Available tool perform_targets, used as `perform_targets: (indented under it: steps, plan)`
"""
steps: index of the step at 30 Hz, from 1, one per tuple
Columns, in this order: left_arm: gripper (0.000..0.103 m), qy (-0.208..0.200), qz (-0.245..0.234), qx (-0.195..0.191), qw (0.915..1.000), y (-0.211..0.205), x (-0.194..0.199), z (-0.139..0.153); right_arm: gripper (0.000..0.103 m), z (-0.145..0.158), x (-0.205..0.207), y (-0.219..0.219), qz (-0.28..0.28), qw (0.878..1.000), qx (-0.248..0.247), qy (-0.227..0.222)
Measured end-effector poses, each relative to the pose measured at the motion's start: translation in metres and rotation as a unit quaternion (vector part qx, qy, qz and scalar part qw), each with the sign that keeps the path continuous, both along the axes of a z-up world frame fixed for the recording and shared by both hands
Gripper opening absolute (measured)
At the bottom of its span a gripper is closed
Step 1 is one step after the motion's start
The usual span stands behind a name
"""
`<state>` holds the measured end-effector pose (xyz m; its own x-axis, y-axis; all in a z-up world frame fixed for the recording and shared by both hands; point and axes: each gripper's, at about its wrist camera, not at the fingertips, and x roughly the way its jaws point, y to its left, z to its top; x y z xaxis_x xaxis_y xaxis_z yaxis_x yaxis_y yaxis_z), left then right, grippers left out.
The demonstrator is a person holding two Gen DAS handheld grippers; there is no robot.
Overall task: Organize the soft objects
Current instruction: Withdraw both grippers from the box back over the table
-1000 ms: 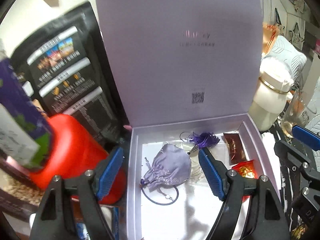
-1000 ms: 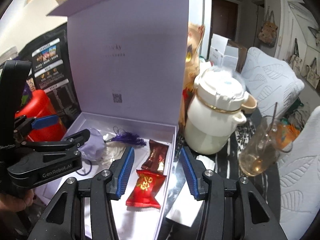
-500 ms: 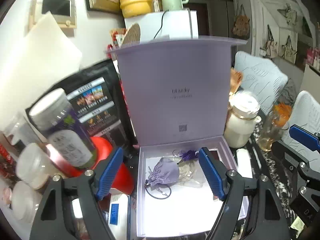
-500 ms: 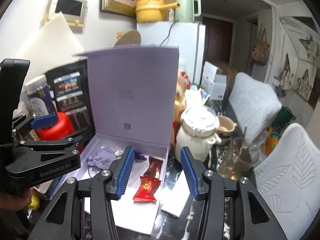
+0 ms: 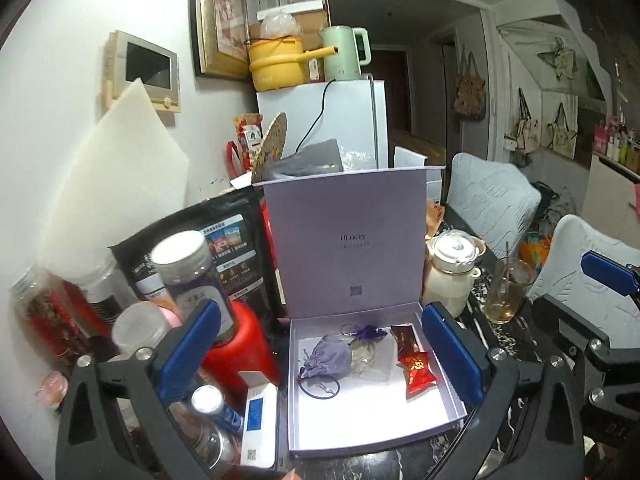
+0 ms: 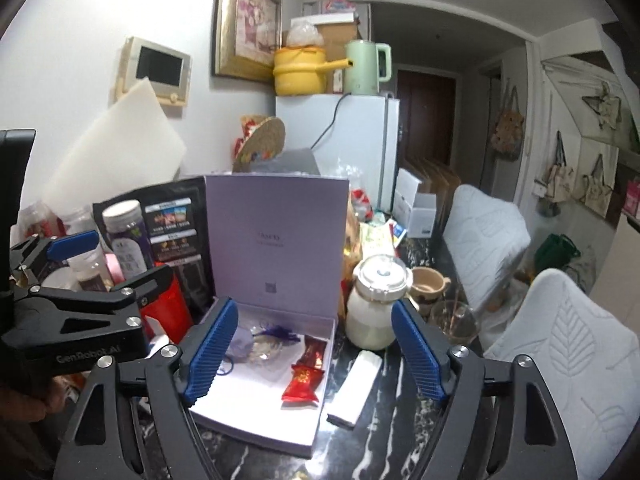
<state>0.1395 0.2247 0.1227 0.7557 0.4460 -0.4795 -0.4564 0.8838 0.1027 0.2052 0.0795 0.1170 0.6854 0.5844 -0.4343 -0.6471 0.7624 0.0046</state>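
Left fingers (image 5: 324, 354): jaws opening, now spread wide, nothing between the pads; they have lifted back from the box since a second ago, when they stood close over the pouch.
Right fingers (image 6: 316, 352): jaws also opening, empty; likewise pulled up and away from my near view of the sweets.
Lilac box (image 5: 294, 420): on the counter, lid upright, tray in full view.
Drawstring pouch (image 5: 326, 358): inside the tray, left part, hair tie (image 5: 320, 388) just in front of it.
Tassel (image 5: 366, 333): at the tray's back, beside a clear sachet (image 5: 370, 360).
Red sweet (image 5: 418, 368): right side of tray, brown wrapper (image 5: 404, 338) behind it.
Reading: soft things all lie in the box; I judge the placing done, lid perhaps next.
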Motion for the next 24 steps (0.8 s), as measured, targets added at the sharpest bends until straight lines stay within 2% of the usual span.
perform_targets:
  steps: [2,8,13,19,24]
  plan:
    - [0.102,-0.01,0.001,0.006,0.9999,-0.004,-0.012,0.007,0.089,0.005,-0.008,-0.005,0.0,1.0,0.008,-0.005]
    - [0.102,-0.024,-0.004,0.01,0.9997,-0.014,-0.041,0.015,0.095,0.014,-0.031,-0.018,0.003,1.0,0.016,-0.021]
    - [0.102,-0.037,-0.019,0.03,0.9987,-0.029,-0.061,0.016,0.097,0.014,-0.05,-0.029,-0.002,0.999,0.013,-0.029]
    - [0.102,-0.047,-0.035,0.019,0.9981,-0.041,-0.084,0.012,0.097,0.009,-0.069,-0.044,-0.01,1.0,0.017,-0.023]
    - [0.102,-0.04,-0.05,0.008,0.9979,-0.052,-0.099,0.0,0.097,0.001,-0.087,-0.061,-0.018,0.999,0.02,-0.017]
